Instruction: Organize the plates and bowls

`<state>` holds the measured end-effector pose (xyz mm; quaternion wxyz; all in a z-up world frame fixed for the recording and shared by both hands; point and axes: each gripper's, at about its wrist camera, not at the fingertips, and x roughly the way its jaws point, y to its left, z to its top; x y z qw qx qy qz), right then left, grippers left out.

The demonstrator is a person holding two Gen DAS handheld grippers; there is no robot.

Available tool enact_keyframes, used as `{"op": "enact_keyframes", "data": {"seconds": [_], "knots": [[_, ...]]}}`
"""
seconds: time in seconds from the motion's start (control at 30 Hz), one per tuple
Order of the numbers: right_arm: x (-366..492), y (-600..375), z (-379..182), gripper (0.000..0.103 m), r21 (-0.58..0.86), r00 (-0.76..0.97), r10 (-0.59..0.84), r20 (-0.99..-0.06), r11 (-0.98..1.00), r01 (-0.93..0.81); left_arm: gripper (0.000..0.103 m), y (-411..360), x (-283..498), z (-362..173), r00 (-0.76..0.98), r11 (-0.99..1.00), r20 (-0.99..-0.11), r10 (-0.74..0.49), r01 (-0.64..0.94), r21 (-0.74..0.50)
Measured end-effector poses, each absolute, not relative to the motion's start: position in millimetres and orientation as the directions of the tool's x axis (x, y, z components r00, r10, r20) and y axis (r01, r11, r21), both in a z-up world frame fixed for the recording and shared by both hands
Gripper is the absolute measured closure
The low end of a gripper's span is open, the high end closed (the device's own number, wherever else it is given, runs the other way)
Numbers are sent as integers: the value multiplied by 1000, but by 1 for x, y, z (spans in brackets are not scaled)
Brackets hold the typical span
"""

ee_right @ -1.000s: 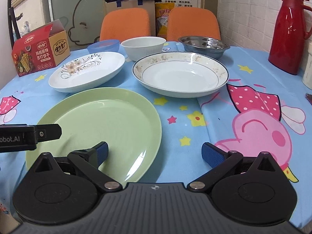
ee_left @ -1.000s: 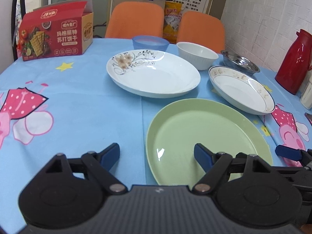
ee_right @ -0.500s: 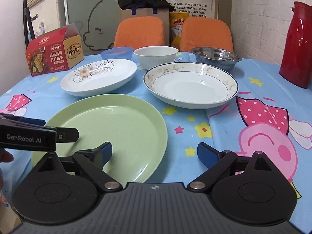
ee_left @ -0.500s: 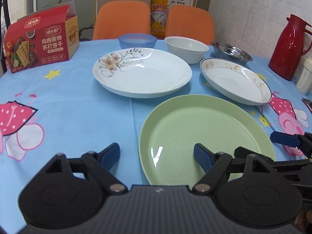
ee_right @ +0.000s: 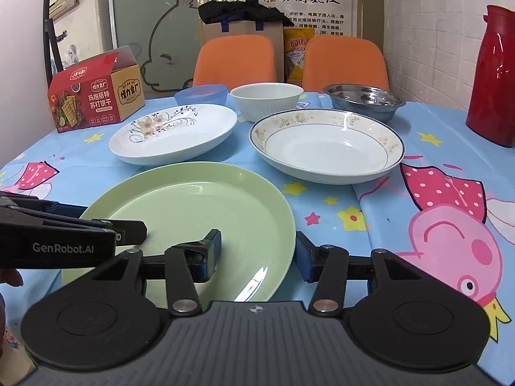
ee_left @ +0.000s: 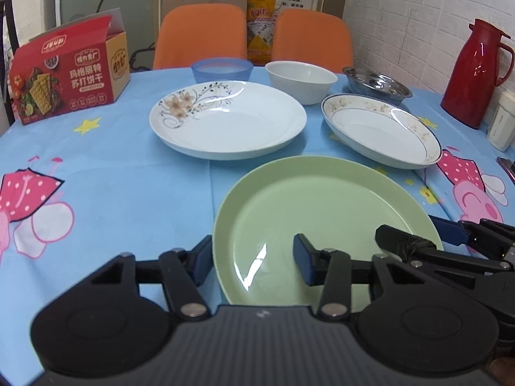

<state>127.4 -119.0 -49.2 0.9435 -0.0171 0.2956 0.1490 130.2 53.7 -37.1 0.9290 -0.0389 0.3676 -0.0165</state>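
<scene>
Step in hand: seizing the green plate (ee_left: 325,212), low centre of both views, on the bench (ee_left: 128,173).

Left gripper (ee_left: 254,262) straddles its near-left rim, fingers closing, pads not yet pressing. Right gripper (ee_right: 259,252) straddles the near-right rim, also closing, no bite yet.

Next, I judge: finish both pinches evenly, then lift level.

Count: three plates — green, floral plate (ee_left: 227,119), gold-rimmed plate (ee_left: 381,130). Three bowls in the upper centre — blue bowl (ee_left: 222,69), white bowl (ee_left: 301,80), steel bowl (ee_left: 376,85).
</scene>
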Motion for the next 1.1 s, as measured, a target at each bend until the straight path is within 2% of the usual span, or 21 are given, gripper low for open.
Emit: {"op": "enact_keyframes", "data": {"seconds": [0.17, 0.47, 0.73, 0.8, 0.87, 0.93, 0.97, 1.1], "knots": [[110, -102, -41, 22, 38, 783, 281, -554, 949, -313, 61, 80, 111, -28, 740, 994, -673, -4, -73, -86], [106, -37, -34, 22, 62, 740, 417, -527, 888, -456, 61, 143, 89, -20, 736, 974, -664, 132, -221, -50], [119, -8, -44, 20, 38, 711, 418, -565, 874, -484, 60, 161, 102, -39, 733, 966, -668, 130, -245, -80], [120, -7, -48, 15, 51, 706, 429, -563, 871, -488, 59, 160, 102, -39, 735, 967, -666, 128, -241, -80], [119, -7, -49, 12, 43, 708, 432, -559, 868, -495, 54, 162, 102, -39, 735, 968, -669, 112, -234, -94], [121, -9, -48, 7, 66, 692, 450, -564, 860, -506, 45, 167, 101, -36, 739, 964, -668, 85, -229, -132], [122, -13, -47, 8, 97, 679, 470, -564, 854, -511, 32, 169, 100, -33, 746, 960, -661, 79, -235, -151], [121, -29, -34, 0, 133, 703, 479, -526, 862, -488, 30, 164, 105, -16, 770, 967, -628, 114, -232, -109]]}}
